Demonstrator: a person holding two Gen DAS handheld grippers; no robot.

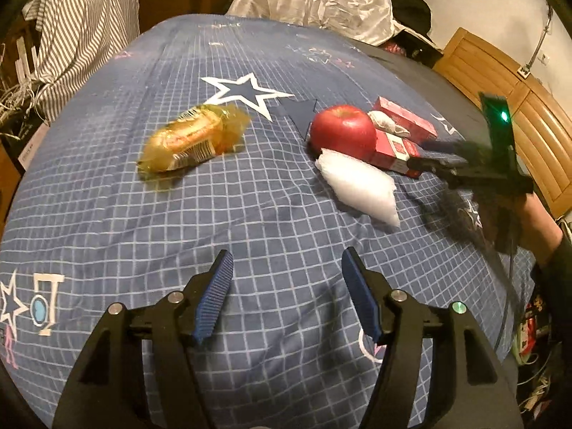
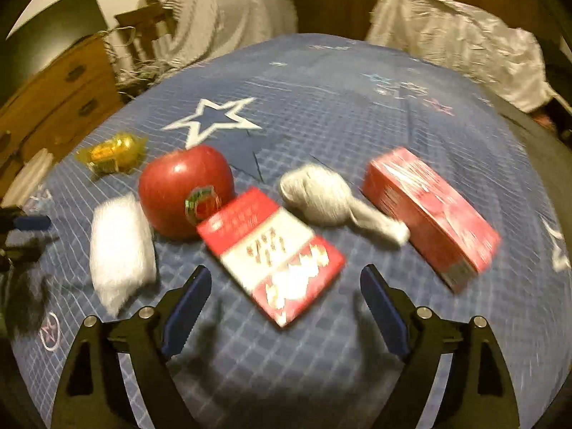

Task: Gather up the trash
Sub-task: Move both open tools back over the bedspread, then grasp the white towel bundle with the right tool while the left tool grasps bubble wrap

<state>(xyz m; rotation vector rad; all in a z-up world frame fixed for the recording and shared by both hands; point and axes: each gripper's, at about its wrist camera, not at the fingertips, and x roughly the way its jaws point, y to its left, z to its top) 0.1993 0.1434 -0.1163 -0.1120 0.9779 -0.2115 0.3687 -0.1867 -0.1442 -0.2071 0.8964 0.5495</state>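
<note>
Blue checked cloth with white grid lines and star prints covers the bed (image 1: 250,214), which carries every loose item.

White crinkled sheeting (image 1: 314,3) is heaped at the far edge of the bed; striped fabric (image 1: 82,18) hangs at the far left.

Left tool (image 1: 286,296): jaws apart, nothing between the ribbed blue pads, poised above bare cloth near the bed's near edge. Right tool (image 2: 282,311): jaws set wide apart, nothing between them, over the cloth just short of the flat red and white pack (image 2: 271,254). In the left wrist view the right tool appears at the right edge, blurred, its tips near the red packs.

Items, in descending size:
- Long red box (image 2: 429,214), lying at the right of the group (lettering too blurred to read).
- Flat red and white pack, nearest the right tool, one corner against the apple.
- Red apple (image 1: 343,132), upright, with a sticker on the side facing the right wrist camera.
- White plastic pouch (image 1: 361,186), lying just beside the apple on its near side; contact cannot be confirmed.
- Yellow wrapped snack (image 1: 189,139), well apart to the left of the group, alone on the cloth.
- Grey crumpled wad (image 2: 321,196), between the apple and the long red box.
</note>
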